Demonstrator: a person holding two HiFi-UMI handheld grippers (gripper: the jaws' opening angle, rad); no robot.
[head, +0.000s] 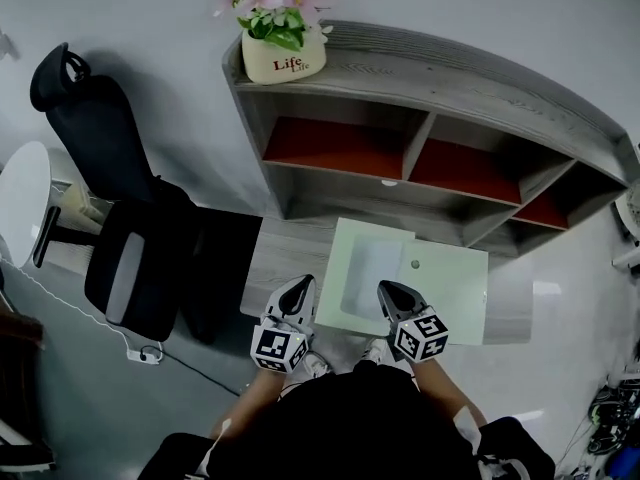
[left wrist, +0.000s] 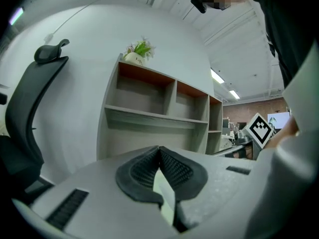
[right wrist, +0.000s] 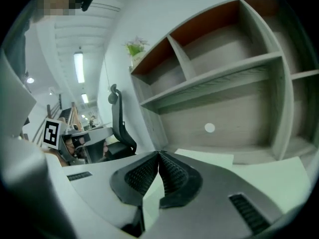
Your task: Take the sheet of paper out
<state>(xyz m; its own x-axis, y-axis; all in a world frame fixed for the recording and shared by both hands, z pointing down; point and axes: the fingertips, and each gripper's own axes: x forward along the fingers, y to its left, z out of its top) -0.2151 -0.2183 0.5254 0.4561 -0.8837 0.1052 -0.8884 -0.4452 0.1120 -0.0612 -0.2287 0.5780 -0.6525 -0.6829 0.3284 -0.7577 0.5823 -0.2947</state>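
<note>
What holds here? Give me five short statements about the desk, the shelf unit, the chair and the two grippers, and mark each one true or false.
1. The flower pot stands on top of the shelf unit. True.
2. The shelf compartments are packed with books. False: no books show in any of the compartments in view.
3. The left gripper and the right gripper both have their jaws closed tip to tip. True.
4. The office chair stands at the right of the desk in the head view. False: it stands at the left.
5. The pale green paper lies on the floor. False: it lies on the desk, in front of the shelf unit.
</note>
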